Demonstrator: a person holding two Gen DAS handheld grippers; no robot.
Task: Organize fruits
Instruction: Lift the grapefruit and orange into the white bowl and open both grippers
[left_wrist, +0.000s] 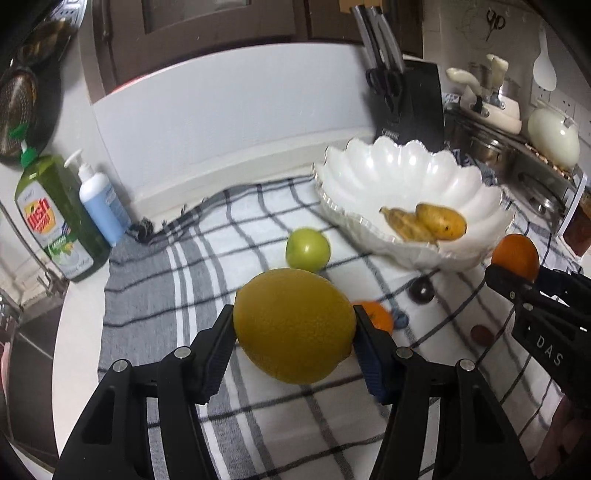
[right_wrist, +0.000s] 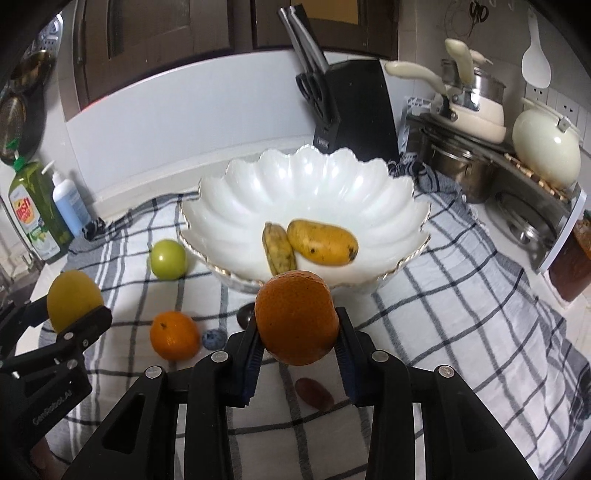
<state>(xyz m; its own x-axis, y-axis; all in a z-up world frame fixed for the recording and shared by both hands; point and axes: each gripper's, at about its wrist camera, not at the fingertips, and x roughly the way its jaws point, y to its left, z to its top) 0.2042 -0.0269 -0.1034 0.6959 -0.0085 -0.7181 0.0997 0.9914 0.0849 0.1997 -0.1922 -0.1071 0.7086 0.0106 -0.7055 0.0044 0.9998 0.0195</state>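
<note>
The left hand-held gripper (left_wrist: 293, 334) pinches a big yellow lemon (left_wrist: 293, 325) and holds it up over the checked cloth (left_wrist: 155, 280) on the counter. The right hand-held gripper (right_wrist: 297, 343) pinches an orange (right_wrist: 297, 315) just in front of the white bowl (right_wrist: 306, 192), which has two yellow fruits in it. A green apple (right_wrist: 168, 258), a small orange (right_wrist: 173, 335) and a blueberry (right_wrist: 213, 339) lie on the cloth.

A pale table (right_wrist: 517, 254) carries a checked cloth (right_wrist: 461, 295). Behind runs a white wall (right_wrist: 184, 118) under dark wooden cabinets (right_wrist: 166, 33). A black knife block (right_wrist: 354, 110) stands at the back, pots on a metal rack (right_wrist: 517, 162) to the right, soap bottles (left_wrist: 74, 210) to the left.
</note>
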